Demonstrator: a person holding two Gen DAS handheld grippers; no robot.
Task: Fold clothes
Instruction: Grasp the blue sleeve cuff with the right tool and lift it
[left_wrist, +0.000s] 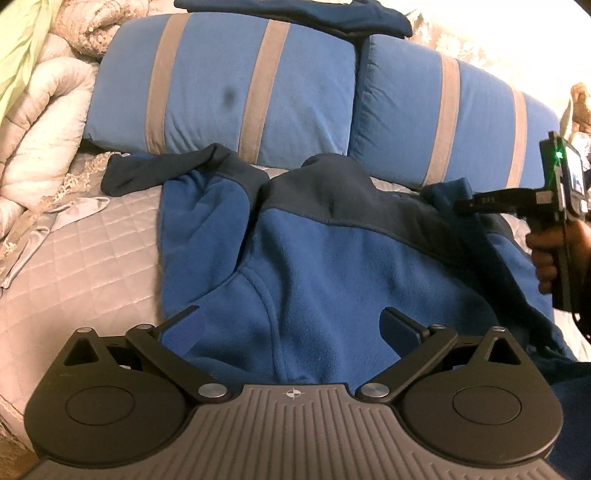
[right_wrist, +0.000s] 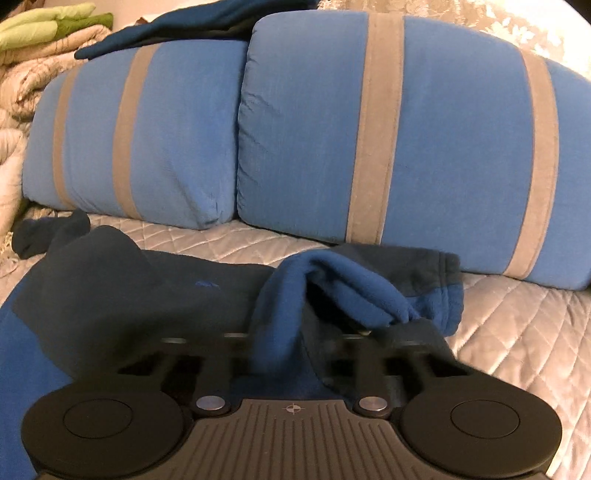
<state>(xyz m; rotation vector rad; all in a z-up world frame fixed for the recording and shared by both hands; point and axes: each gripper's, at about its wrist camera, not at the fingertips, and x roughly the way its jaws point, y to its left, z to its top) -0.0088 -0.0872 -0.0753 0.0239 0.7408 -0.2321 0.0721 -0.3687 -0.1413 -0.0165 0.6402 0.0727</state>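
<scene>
In the left wrist view, the blue fleece sweater (left_wrist: 332, 266) lies spread on the quilted bedspread (left_wrist: 92, 236) and fills the middle of the frame, its dark collar end toward the striped blue pillows (left_wrist: 229, 92) at the top and its body running down toward the camera. The left gripper (left_wrist: 295, 325) hangs over the lower part of the sweater with its fingers wide apart and nothing between them; whether the tips touch the fleece cannot be told. At the right edge the right gripper (left_wrist: 465, 205) reaches in sideways at the sweater's right sleeve. In the right wrist view, that sleeve (right_wrist: 369, 291) sits bunched in the centre, just ahead of the right gripper (right_wrist: 291, 339), cuff toward the right. Fleece is drawn up between its fingers, which look closed on it, though blur and dark cloth hide the tips. The right hand is likely the one to carry the sleeve left, across the body.
</scene>
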